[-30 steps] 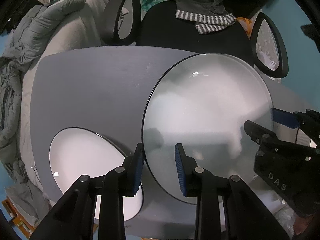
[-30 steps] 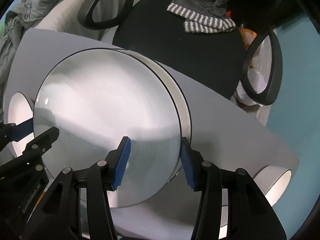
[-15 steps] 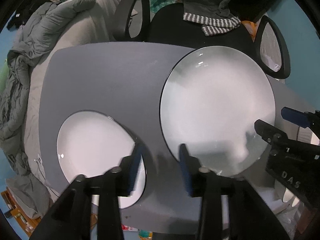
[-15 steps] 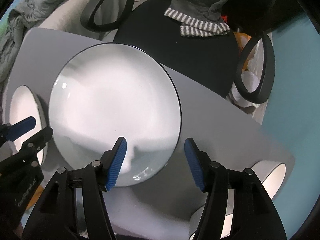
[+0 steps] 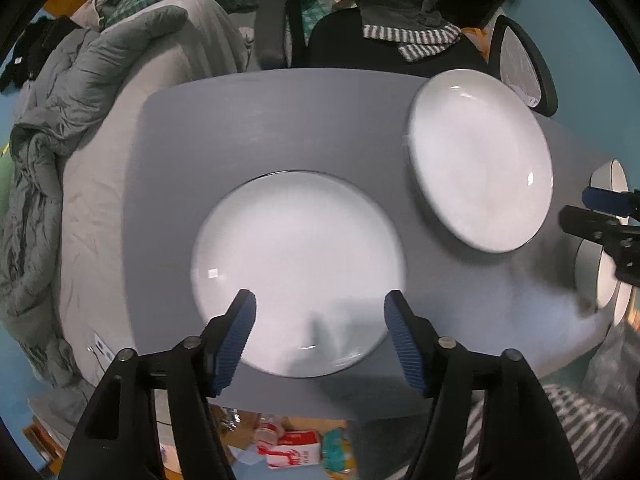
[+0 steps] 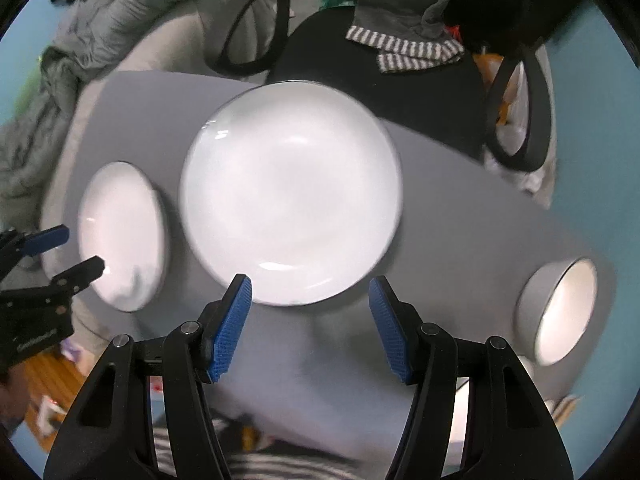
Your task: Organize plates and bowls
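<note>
grey bench [image 5: 224, 128] carries two white plates and bowls at its right end. left hand-held gripper [image 5: 320, 334] hangs above the near-left plate [image 5: 296, 264], pointing down; its jaws are opening, blue pads well apart, nothing between them, no contact with the plate. right hand-held gripper [image 6: 310, 326] hangs over the near edge of the far-right plate [image 6: 290, 190], jaws spread wide, empty, pads clear of the rim. both plates lie flat on the bench, side by side, a strip of bench between them. one bowl [image 6: 560, 312] sits at the right end of the bench; others beside it are too blurred to count. black chair [image 6: 384, 64] with a striped cloth [image 6: 404, 50] stands beyond the far edge; grey bedding [image 5: 60, 128] lies left.
</note>
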### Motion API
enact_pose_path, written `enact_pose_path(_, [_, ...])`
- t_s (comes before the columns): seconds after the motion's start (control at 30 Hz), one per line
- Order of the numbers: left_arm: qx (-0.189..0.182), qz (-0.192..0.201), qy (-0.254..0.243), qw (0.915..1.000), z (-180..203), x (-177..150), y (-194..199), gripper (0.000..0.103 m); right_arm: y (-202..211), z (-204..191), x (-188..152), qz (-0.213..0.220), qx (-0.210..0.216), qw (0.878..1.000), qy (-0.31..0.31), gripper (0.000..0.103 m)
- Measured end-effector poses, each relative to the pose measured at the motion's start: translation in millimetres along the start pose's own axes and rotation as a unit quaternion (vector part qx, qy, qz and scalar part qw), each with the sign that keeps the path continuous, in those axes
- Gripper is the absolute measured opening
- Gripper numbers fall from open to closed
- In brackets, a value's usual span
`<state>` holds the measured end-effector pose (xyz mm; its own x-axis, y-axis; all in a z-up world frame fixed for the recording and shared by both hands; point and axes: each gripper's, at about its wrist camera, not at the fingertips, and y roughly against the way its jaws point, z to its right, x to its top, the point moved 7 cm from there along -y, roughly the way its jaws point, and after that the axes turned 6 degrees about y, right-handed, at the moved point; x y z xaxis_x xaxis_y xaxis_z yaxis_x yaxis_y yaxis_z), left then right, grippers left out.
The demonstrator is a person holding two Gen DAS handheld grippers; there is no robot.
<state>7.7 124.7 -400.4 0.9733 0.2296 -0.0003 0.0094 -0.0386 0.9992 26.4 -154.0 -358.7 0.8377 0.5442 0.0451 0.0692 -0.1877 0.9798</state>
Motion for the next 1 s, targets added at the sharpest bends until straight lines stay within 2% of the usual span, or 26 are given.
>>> enact_pose_path(0.2, [-0.006, -0.008, -0.019, 0.9998, -47.9, -4.2, -11.8, 0.069, -2.2, -39.8, -8.7, 0.015, 0.044, 0.998, -0.037, 0.061])
enact_pose_path(0.47, [-0.016, -0.010, -0.037, 0.9991, -92.1, 6.0, -33.3, 0.069, -31.7, -97.6, -10.6, 0.010, 0.099, 0.993, -0.068, 0.061])
enact_pose_path(0.73, [-0.038, -0.024, -0.051, 0.9977, -102.1, 14.3, -57.1, 0.069, -71.4, -122.8, -5.7, -0.001, 0.107, 0.990, -0.097, 0.061])
enact_pose_path(0.83, [-0.053, -0.033, -0.055, 0.9965, -100.6, 15.0, -65.0, 0.069, -80.1, -127.8, -4.1, 0.001, 0.098, 0.990, -0.101, 0.061])
enact_pose_path(1.0, [-0.056, -0.045, -0.056, 0.9958, -100.9, 17.0, -76.9, 0.069, -94.9, -130.6, 0.5, -0.005, 0.090, 0.990, -0.107, 0.061])
